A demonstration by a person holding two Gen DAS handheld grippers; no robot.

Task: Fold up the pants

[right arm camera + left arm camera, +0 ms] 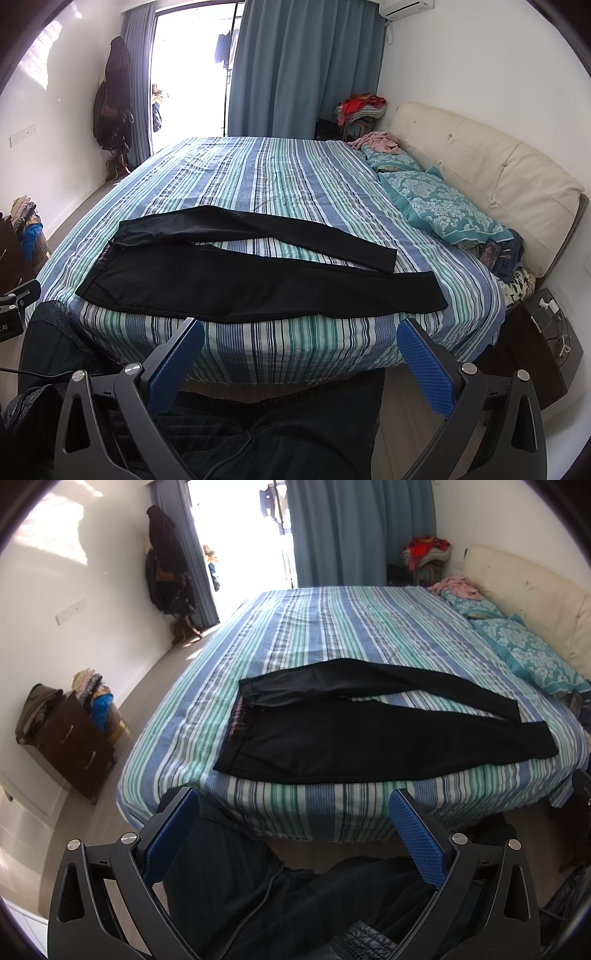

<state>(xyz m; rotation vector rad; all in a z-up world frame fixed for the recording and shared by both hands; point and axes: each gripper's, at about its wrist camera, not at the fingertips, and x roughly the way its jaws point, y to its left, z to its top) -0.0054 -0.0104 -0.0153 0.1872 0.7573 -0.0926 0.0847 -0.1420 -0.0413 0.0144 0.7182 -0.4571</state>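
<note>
Black pants (354, 734) lie flat on the striped bed (332, 635), waistband to the left, both legs spread apart toward the right, near the bed's front edge. They show the same way in the right wrist view (229, 284). My left gripper (295, 830) is open and empty, held in front of the bed's edge below the pants. My right gripper (303, 354) is open and empty, also short of the bed's front edge. The left gripper's body (14, 306) shows at the left edge of the right wrist view.
Teal pillows (439, 206) and a cream headboard (487, 173) are on the right. A dark nightstand (532, 343) stands right of the bed. A brown dresser (74, 746) with clothes stands left. The person's dark-clothed legs (295, 897) are below the grippers.
</note>
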